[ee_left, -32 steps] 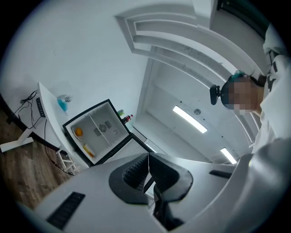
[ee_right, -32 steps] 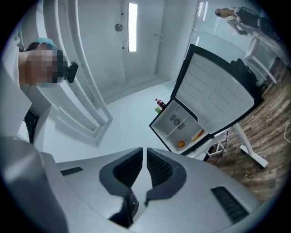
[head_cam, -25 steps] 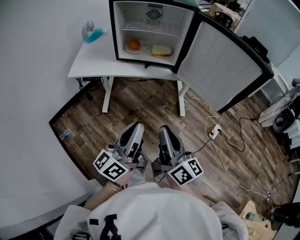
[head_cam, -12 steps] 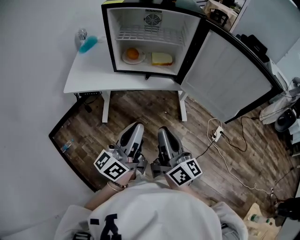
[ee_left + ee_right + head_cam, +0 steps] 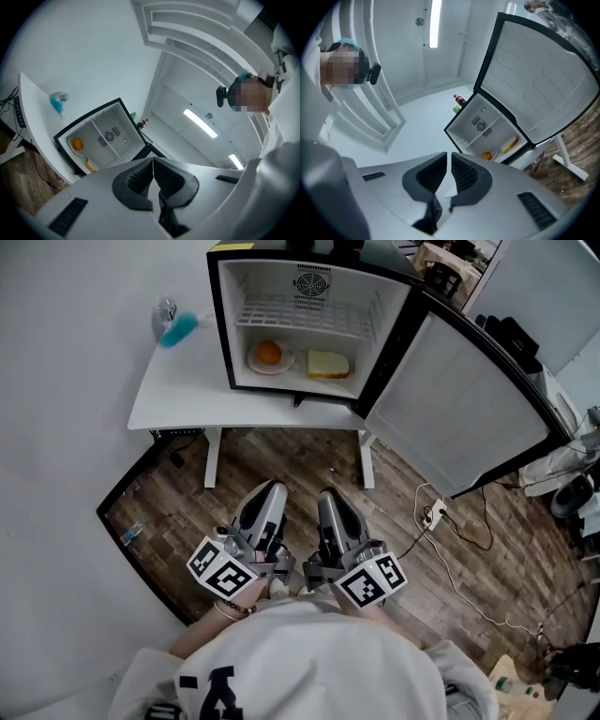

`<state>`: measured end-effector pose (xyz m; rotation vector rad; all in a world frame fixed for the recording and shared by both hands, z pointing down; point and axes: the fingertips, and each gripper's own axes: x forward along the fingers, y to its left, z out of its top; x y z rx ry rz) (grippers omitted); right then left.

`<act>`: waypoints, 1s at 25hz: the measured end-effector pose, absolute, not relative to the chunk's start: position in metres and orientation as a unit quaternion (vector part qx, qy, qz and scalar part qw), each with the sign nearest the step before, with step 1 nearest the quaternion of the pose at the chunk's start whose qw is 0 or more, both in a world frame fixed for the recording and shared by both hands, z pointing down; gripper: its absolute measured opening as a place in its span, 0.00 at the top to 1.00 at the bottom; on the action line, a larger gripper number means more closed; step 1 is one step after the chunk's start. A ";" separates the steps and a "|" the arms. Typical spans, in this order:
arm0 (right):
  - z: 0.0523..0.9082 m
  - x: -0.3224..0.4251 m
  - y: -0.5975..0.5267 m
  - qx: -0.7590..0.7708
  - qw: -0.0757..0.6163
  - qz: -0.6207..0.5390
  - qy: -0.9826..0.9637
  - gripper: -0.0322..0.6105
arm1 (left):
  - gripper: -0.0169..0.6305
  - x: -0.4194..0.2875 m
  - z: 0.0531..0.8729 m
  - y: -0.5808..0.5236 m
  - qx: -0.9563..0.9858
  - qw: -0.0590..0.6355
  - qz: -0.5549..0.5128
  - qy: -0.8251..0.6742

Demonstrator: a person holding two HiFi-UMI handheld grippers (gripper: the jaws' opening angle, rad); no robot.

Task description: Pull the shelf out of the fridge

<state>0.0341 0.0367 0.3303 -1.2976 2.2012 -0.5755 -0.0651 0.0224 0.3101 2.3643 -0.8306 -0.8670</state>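
White wire shelf (image 5: 305,315) sits in the upper part of the fridge (image 5: 219,324), fully inside, spanning wall to wall. Below it, on the fridge's bottom: an orange (image 5: 269,353) on a small plate (image 5: 253,363), w/ a yellow-and-white sandwich (image 5: 328,365) just beside it. Fridge door (image 5: 459,409) stands wide open. Fridge rests on a white table (image 5: 178,399); a blue-topped item (image 5: 178,329) stands on the tabletop beside the fridge, on the side away from the door. Both grippers are well apart from the fridge, side by side over wood flooring (image 5: 281,456), pointing twd it. Left gripper (image 5: 272,491): jaws pressed together, nothing btwn. Right gripper (image 5: 328,495): jaws closed to a hairline slit, also empty.
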 end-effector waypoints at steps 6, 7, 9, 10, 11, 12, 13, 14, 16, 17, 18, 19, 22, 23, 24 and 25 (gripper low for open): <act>0.334 0.027 0.032 -0.486 0.265 -0.214 0.805 0.87 | 0.96 -0.068 0.311 0.019 0.874 0.234 -0.307 -0.296; 0.336 0.026 0.034 -0.488 0.264 -0.215 0.803 0.87 | 0.96 -0.069 0.313 0.019 0.874 0.236 -0.306 -0.294; 0.342 0.023 0.035 -0.491 0.261 -0.221 0.801 0.87 | 0.96 -0.070 0.318 0.018 0.875 0.241 -0.303 -0.292; 0.345 0.021 0.034 -0.492 0.259 -0.226 0.800 0.87 | 0.96 -0.070 0.320 0.018 0.874 0.245 -0.301 -0.293; 0.348 0.020 0.033 -0.493 0.259 -0.231 0.798 0.87 | 0.96 -0.071 0.323 0.016 0.873 0.250 -0.299 -0.293; 0.350 0.019 0.032 -0.493 0.259 -0.235 0.796 0.87 | 0.96 -0.071 0.325 0.015 0.872 0.254 -0.299 -0.293; 0.351 0.019 0.030 -0.494 0.259 -0.237 0.796 0.87 | 0.96 -0.071 0.327 0.013 0.872 0.256 -0.299 -0.292; 0.352 0.019 0.028 -0.495 0.257 -0.236 0.796 0.87 | 0.96 -0.071 0.328 0.011 0.871 0.258 -0.299 -0.292; 0.355 0.018 0.022 -0.495 0.255 -0.237 0.797 0.87 | 0.96 -0.073 0.330 0.004 0.869 0.257 -0.302 -0.295; 0.356 0.018 0.017 -0.493 0.255 -0.238 0.797 0.87 | 0.96 -0.074 0.330 0.000 0.869 0.256 -0.302 -0.297; 0.356 0.017 0.013 -0.491 0.255 -0.240 0.797 0.87 | 0.96 -0.076 0.331 -0.003 0.868 0.254 -0.303 -0.300; 0.356 0.017 0.008 -0.490 0.256 -0.239 0.798 0.87 | 0.96 -0.077 0.331 -0.007 0.867 0.253 -0.304 -0.302; 0.351 0.018 -0.012 -0.491 0.254 -0.222 0.803 0.87 | 0.96 -0.082 0.331 -0.025 0.865 0.247 -0.308 -0.310; 0.350 0.019 -0.019 -0.492 0.252 -0.217 0.804 0.87 | 0.96 -0.083 0.330 -0.034 0.864 0.244 -0.309 -0.312; 0.351 0.021 -0.027 -0.494 0.252 -0.215 0.804 0.87 | 0.96 -0.083 0.330 -0.043 0.864 0.242 -0.310 -0.314; 0.352 0.023 -0.036 -0.495 0.252 -0.217 0.802 0.87 | 0.96 -0.082 0.329 -0.052 0.864 0.241 -0.311 -0.315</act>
